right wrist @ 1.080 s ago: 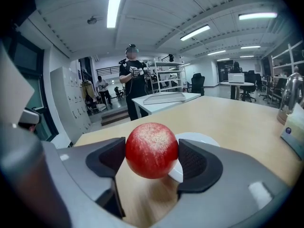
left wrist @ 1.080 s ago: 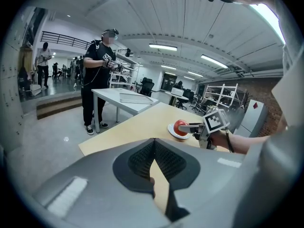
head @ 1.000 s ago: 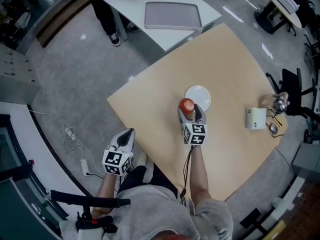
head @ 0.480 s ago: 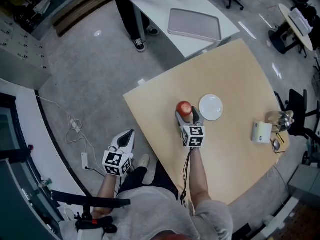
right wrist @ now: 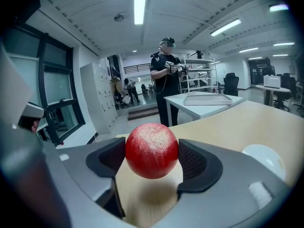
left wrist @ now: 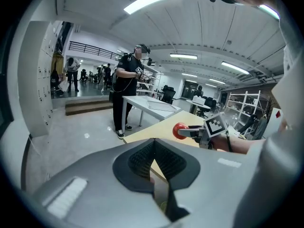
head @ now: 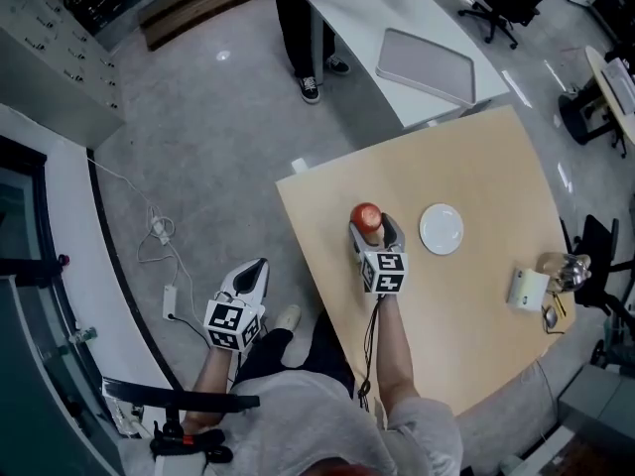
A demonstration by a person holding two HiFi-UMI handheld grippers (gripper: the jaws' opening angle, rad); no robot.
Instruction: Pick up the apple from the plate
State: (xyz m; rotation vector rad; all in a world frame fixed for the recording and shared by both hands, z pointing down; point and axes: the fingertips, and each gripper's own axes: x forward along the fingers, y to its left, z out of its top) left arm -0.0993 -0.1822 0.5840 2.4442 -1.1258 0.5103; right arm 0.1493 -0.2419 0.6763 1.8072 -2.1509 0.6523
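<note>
A large light-wood desk (head: 466,305) fills the right half of the head view, turned so that one corner points away from the person. Beyond that far corner stands a smaller white table (head: 397,13) carrying a flat grey rectangular tray (head: 427,62), and a person in dark clothes (right wrist: 166,77) stands beside it.

The left tongs (head: 256,266) hang off the desk, over the grey floor (head: 218,157) just outside its near-left edge. Their jaws are together with nothing between them (left wrist: 154,161).

The right tongs (head: 373,226) reach in over the desk from its near-left edge. Their two dark pads are closed on either side of a red apple (right wrist: 152,150) and grip it. A shadow lies on the wood under the fruit, which is clear of the surface.

A round white plate (head: 442,229) rests flat near the middle of the desk, bare, just to the right of the tongs; it shows at the lower right of the right gripper view (right wrist: 266,158). The apple (head: 367,215) is off the plate, between it and the desk's left edge.

A small white box (head: 529,288) sits near the right edge.
</note>
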